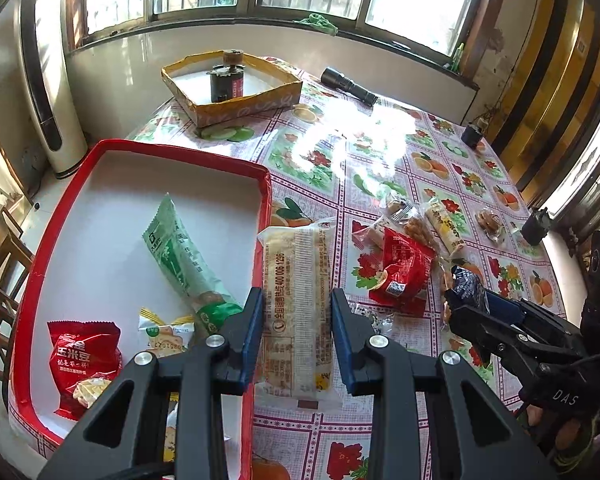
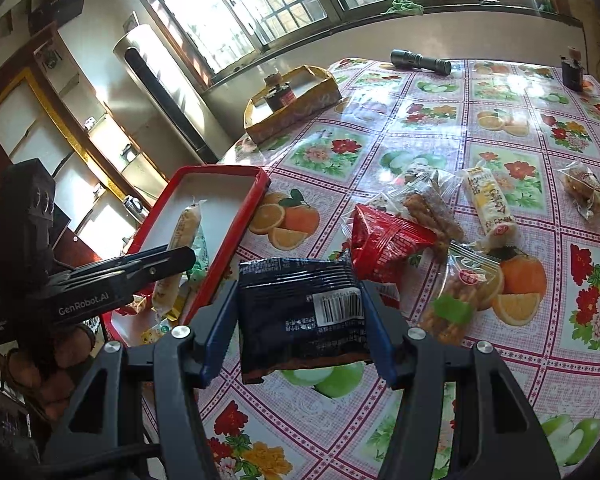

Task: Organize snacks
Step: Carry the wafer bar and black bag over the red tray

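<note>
— Gripping a long pale cracker pack [image 1: 297,312] in the left gripper [image 1: 297,320], fingers narrow, right at the red tray's [image 1: 262,216] rim.

— Clamping a dark blue snack pouch [image 2: 300,316] in the right gripper [image 2: 300,324], above the floral tabletop [image 2: 460,128].

— Risking a snag on that rim; slippery film, easily dropped.

— Farther off, loose snacks [image 2: 490,204] waiting.

Long pale translucent-wrapped snack bar [image 1: 296,312] held lengthwise above red tray's rim [image 1: 260,264]; dark navy foil snack packet [image 2: 302,312] (barcode up) held above table.
</note>
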Demonstrator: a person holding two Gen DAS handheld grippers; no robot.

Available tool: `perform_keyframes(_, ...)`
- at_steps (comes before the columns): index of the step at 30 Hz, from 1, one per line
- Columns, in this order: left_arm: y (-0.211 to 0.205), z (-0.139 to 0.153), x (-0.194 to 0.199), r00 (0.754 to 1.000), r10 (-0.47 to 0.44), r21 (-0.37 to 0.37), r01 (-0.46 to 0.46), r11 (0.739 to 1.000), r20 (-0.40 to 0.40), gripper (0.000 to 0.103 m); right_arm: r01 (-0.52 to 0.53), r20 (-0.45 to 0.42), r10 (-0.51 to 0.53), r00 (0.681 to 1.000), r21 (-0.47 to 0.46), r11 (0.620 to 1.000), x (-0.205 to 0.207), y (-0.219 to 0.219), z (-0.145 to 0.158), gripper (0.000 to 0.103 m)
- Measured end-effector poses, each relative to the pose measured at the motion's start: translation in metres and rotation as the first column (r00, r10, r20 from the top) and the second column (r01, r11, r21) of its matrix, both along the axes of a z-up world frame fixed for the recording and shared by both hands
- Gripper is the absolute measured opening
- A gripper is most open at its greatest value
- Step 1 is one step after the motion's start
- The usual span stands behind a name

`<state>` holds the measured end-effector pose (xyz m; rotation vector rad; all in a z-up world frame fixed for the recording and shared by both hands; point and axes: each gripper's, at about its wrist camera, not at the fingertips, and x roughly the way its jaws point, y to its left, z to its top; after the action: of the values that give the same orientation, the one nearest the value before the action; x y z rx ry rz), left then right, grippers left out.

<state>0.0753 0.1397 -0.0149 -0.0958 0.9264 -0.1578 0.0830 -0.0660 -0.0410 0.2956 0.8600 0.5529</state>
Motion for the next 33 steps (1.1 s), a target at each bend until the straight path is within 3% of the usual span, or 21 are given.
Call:
perform_keyframes(12,0.050,0.005,-0.001,0.994,0.109,0.037,-0.109,0.993,0.017,0.032,-0.056,-0.011,0.057,0.998,0.051,0.997,0.016,0.035,-0.003,0.061)
perform_keyframes(22,0.091,0.000,0.009,0.980,0.200,0.066,-0.201,0.977,0.016,0.032,-0.134,-0.012,0.136,0.991,0.115,0.984,0.049,0.102,-0.008,0.061)
perform_keyframes(33,0.112,-0.017,0.028,0.967,0.255,0.100,-0.253,0.962,-0.002,0.032,-0.134,-0.018,0.136,0.991,0.053,0.990,0.093,0.156,-0.020,0.061)
